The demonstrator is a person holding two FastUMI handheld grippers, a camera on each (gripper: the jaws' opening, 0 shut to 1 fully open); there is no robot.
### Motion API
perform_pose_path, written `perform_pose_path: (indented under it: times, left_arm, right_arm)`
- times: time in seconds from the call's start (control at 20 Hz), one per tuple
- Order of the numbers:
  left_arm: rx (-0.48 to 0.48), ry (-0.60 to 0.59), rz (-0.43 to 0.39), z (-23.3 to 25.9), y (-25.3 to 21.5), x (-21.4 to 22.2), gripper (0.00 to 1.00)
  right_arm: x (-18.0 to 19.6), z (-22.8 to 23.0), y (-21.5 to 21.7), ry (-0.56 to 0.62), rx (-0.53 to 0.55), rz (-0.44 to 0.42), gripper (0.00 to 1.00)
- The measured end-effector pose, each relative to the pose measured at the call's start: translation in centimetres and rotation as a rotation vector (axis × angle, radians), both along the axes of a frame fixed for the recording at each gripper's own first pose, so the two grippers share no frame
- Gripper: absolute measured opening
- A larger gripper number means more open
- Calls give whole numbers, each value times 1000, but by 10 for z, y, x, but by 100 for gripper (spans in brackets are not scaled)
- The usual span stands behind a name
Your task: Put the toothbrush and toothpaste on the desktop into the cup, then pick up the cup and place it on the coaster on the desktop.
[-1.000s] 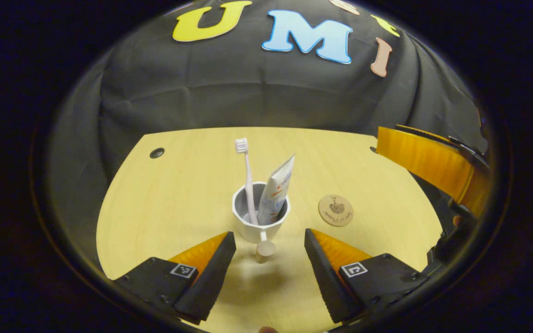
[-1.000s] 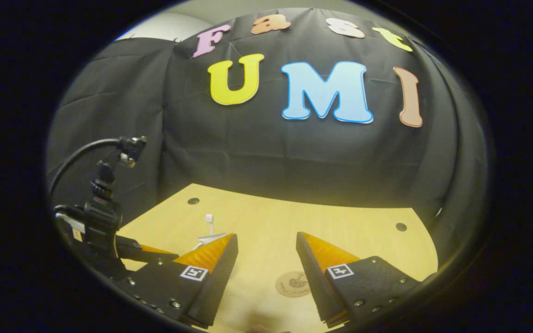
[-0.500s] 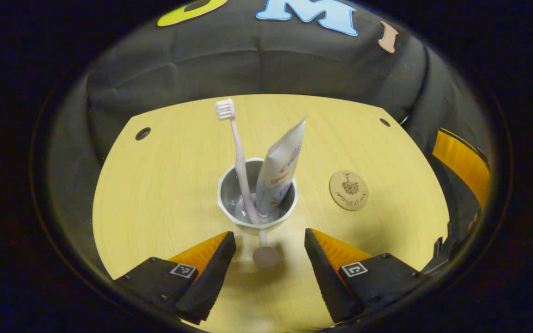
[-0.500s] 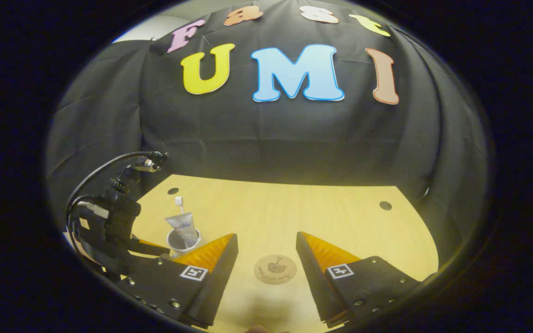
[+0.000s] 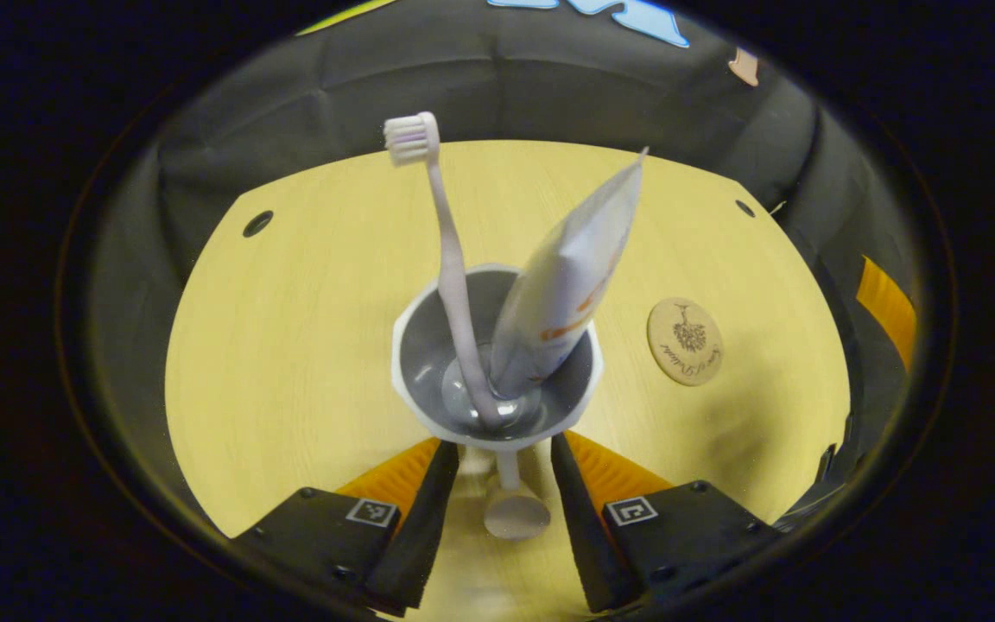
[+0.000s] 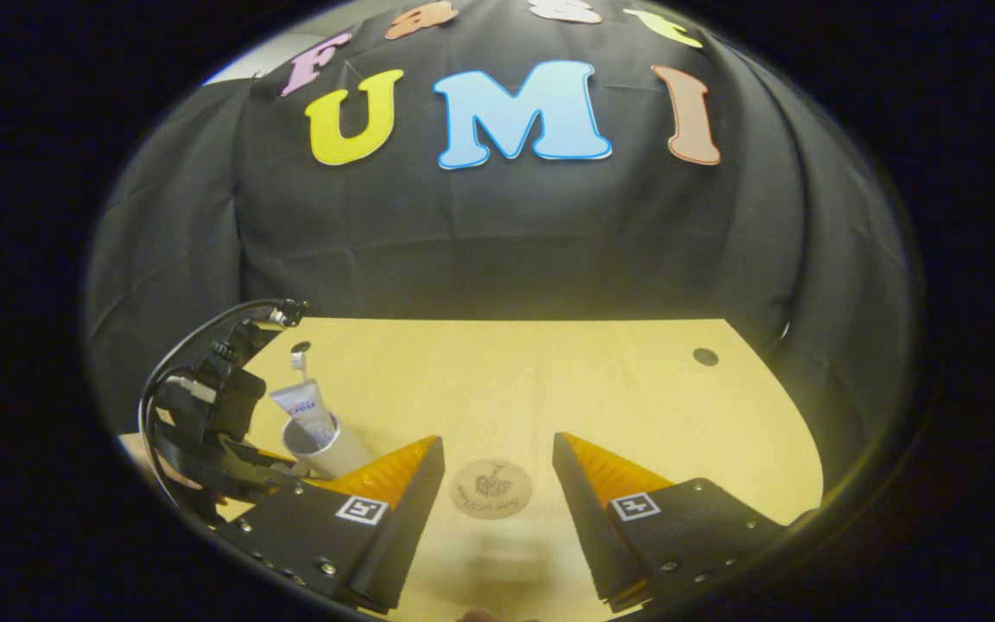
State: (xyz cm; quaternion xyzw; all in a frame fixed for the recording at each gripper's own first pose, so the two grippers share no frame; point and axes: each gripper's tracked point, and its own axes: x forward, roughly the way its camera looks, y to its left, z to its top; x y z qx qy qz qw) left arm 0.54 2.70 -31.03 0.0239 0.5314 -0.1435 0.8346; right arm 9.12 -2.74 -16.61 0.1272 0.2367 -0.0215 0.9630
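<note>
- Reaching for the cup (image 5: 497,406), toothbrush (image 5: 450,276) and toothpaste (image 5: 562,289) inside, left gripper (image 5: 504,471) fingers stood narrow around its handle (image 5: 510,501).
- Right gripper (image 6: 497,471) fingers were wide above the coaster (image 6: 491,489) on the bench (image 6: 549,380).
- Next, likely: clamp handle, lift.

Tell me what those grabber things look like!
Each gripper, the left gripper and the right gripper, has two wedge-shaped fingers: black on the inner faces, with ribbed orange sides. They sit on black blocks with small screws, and each block wears a little black-and-white square marker. Seen from the right gripper view, the left one's body is black, with black cables looping over it.
</note>
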Motion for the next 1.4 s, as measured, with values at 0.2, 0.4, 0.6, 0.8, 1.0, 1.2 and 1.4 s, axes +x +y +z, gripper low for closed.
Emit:
perform_pose_path:
  times: [0.2,0.4,0.6,0.8,1.0,1.2,1.4]
  left_arm:
    - [-20,29,24,-5,2,-3,58]
    - [5,18,27,-12,2,-3,42]
    - [5,-28,23,-9,1,6,37]
    - [4,-69,30,-11,-4,6,37]
    - [-2,-81,9,-5,-16,3,41]
    - [-13,-120,-42,8,-44,8,30]
    - [-35,-102,-66,-1,-74,1,30]
  right_arm:
    - [0,-5,-2,16,0,4,78]
    - [-3,-7,-3,23,2,7,79]
    - [-6,-10,-5,31,3,9,79]
    - [-9,-15,-11,39,4,2,78]
    - [-12,-17,-16,45,23,-14,79]
    - [-14,-15,-26,40,23,-34,79]
    - [-21,-14,-38,37,20,-57,79]
